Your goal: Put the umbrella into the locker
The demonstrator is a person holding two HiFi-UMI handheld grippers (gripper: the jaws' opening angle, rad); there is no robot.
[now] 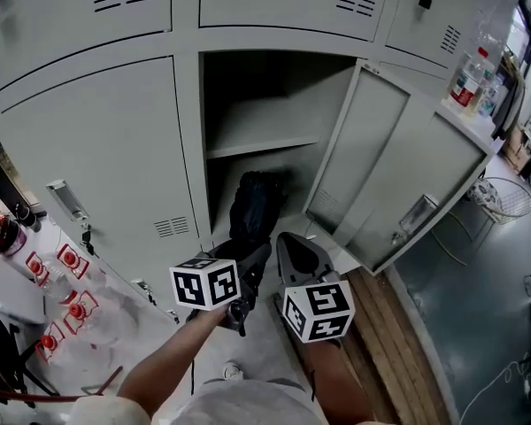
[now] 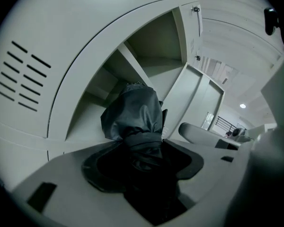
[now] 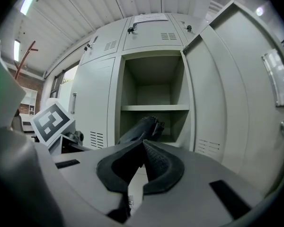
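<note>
- While the umbrella sits in the left gripper, the head view puts its far end at the mouth of the locker's lower bay, under the shelf. The door stands wide open. The step in hand looks like the carry-in. The next move, I judge, is to push deeper and then let go.
- Left gripper view: the jaws spread wide and clamp the umbrella at its strapped waist. Its handle end is cut off below, and fabric hides the bay floor.
- Right gripper view: the right gripper has its jaws together tip to tip, with nothing between them. The umbrella shows beyond, but whether its end is inside yet is unclear.
</note>
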